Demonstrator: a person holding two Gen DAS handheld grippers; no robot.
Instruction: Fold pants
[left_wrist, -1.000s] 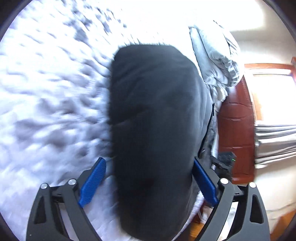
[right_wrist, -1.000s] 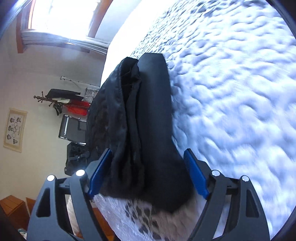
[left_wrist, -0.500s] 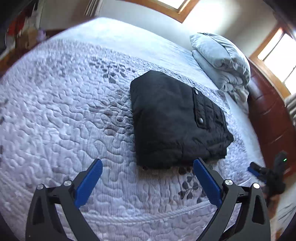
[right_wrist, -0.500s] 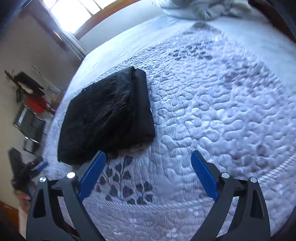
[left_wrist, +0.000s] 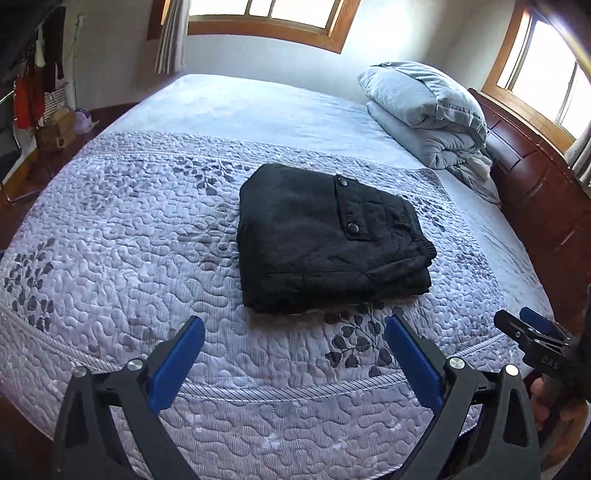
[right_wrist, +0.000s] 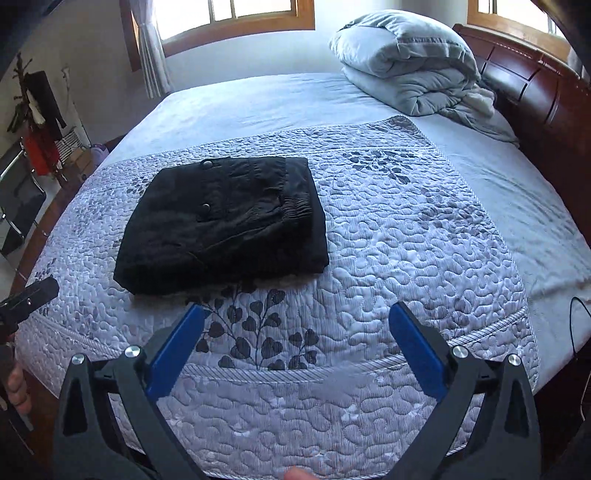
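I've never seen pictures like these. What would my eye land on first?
Probably the black pants, folded into a neat bundle in the middle of the pale quilted bedspread. Next, the blue-tipped left tongs and right tongs, low in each view, open and empty. A rolled grey duvet sits near the dark wooden headboard.

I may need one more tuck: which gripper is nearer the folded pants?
Left, slightly. The left gripper sits open just short of the pants, centred on them; the right gripper is open too, off their right corner.
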